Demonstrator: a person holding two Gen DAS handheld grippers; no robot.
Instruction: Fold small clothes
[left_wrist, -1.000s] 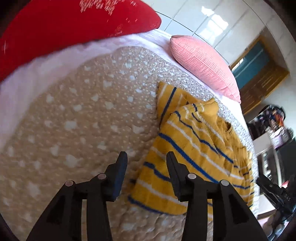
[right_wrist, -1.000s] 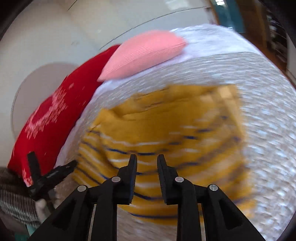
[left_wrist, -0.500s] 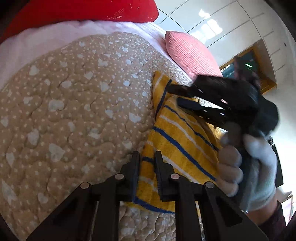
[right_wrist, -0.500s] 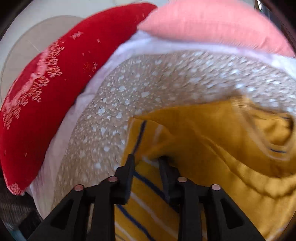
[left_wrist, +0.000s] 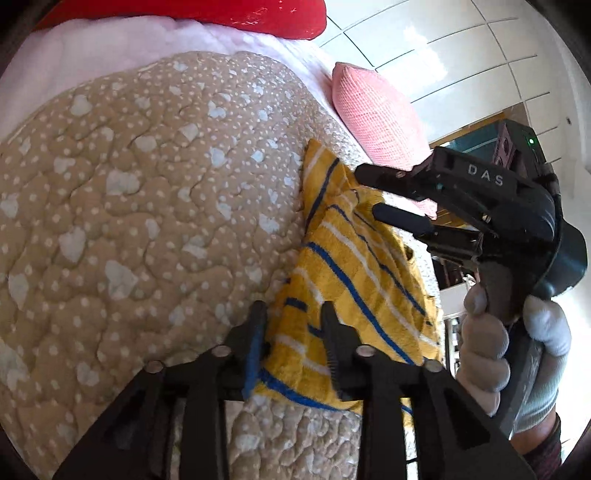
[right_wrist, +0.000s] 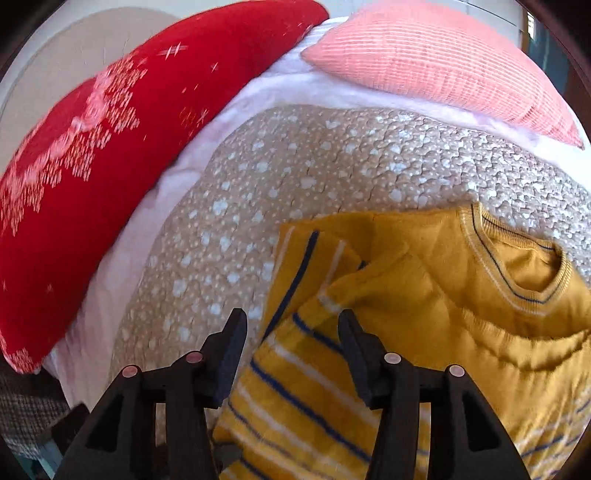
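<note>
Sweater: yellow sweater (left_wrist: 354, 280) with blue and white stripes lies on the quilt (left_wrist: 147, 206) of a bed, toward the quilt's right edge as the left wrist camera sees it; its collar (right_wrist: 517, 280) points toward the head of the bed.
Fold so far: one side panel appears already turned in over the body, with a striped sleeve (right_wrist: 306, 258) poking out beneath it; the garment looks only partly folded.
Left gripper (left_wrist: 293, 339): fingers parted, straddling the near striped edge of the sweater without pinching it.
Right gripper (right_wrist: 291, 350): fingers parted wide above the folded panel, near the shoulder; no cloth is clamped between them. Seen from the left wrist camera, it hovers just over the sweater, held in a gloved hand (left_wrist: 517, 354).
Step in hand: judged as the pause between folds, both tools free of the cloth.
Next move: probably calls for a fresh grip on two points of one edge, closing on a single layer group only, then carrying that edge across evenly so the stripes stay flat.
Risk: knit is soft and may bunch or drag the lower layer.
Writing: "DAS" in pale letters on the right gripper's body.
Surroundings: red pillow (right_wrist: 110, 155) and pink pillow (right_wrist: 436, 59) at the head of the bed.
</note>
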